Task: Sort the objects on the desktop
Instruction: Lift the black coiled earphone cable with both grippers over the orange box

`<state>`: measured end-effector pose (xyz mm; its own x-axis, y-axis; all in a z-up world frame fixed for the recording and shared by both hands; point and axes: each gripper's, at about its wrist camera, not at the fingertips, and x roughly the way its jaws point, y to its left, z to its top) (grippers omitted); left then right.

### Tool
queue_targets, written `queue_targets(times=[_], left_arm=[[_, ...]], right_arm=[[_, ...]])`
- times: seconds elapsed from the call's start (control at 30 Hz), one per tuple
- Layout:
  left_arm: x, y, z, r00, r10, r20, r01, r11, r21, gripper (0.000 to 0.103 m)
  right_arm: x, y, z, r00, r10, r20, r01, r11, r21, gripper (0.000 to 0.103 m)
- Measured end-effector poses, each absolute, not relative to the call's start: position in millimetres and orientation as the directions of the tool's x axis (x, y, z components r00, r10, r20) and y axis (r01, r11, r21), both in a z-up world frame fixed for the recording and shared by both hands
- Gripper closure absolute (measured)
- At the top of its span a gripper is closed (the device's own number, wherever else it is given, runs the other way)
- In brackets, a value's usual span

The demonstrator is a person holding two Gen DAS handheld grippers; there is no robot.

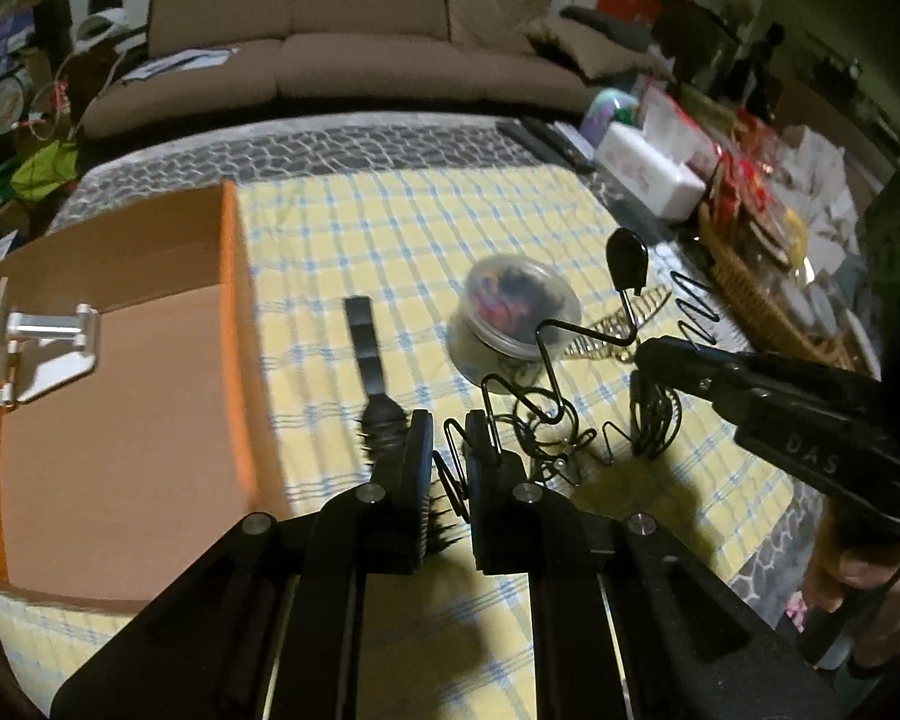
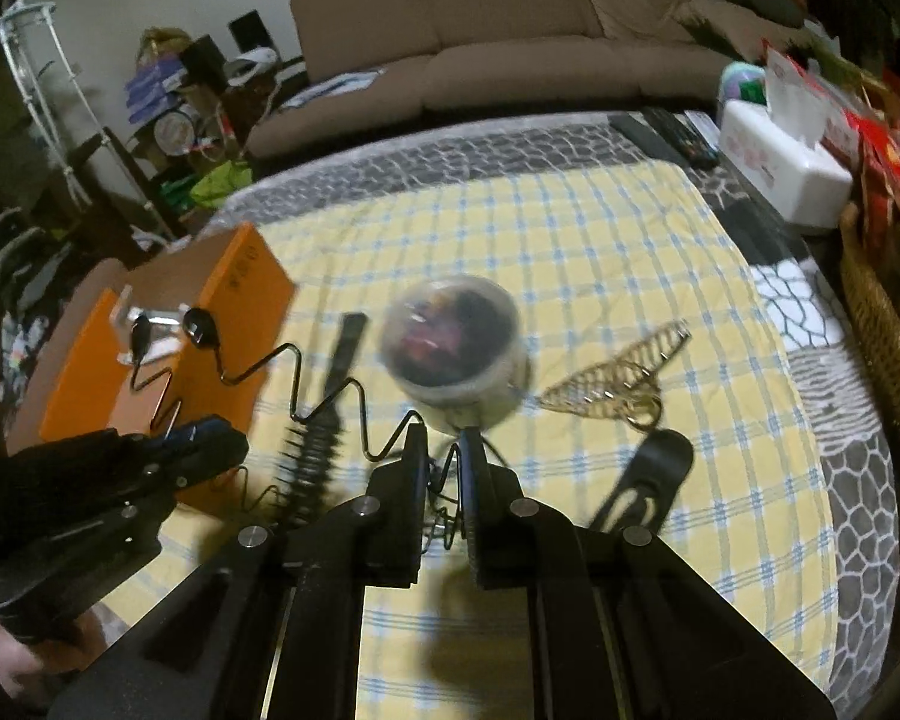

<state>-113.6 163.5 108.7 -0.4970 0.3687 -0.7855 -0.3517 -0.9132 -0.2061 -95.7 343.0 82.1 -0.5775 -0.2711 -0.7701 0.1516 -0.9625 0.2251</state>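
We hold the wire rack [image 1: 570, 372] clear above the cloth [image 1: 360, 228], left gripper [image 1: 450, 462] and right gripper [image 1: 645, 369] each clenched on one end. Its long axis runs between our two grippers. The box [image 1: 120, 360] lies to the rack's left, nearer our left gripper. The rack is thin black zigzag wire with paddle-shaped tips.

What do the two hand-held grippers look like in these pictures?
Both are matte black. The left hand-held gripper has two flat rectangular fingers on angular arms with round silver bolt heads. The right hand-held gripper is built the same way. In the left wrist view its long black body bears pale letters that seem to read DAS. No sleeve can be told.
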Motion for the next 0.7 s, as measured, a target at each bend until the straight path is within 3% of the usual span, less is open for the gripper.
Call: queue_targets(times=[0.47,0.7], left_arm=[[-102.1,73.4,168.8,-0.587,0.355,-0.728,-0.286,-0.932,-0.224,0.093],[-104.6,28.6,174.1,-0.603,0.311,-0.735,-0.236,-0.949,-0.209,0.093]], right_arm=[[-89.0,270.3,146.9,-0.628,-0.363,-0.688,0.25,-0.932,0.264,0.093],[-96.1,216.7,152.9,-0.599,-0.397,-0.695,0.316,-0.915,0.25,0.093]])
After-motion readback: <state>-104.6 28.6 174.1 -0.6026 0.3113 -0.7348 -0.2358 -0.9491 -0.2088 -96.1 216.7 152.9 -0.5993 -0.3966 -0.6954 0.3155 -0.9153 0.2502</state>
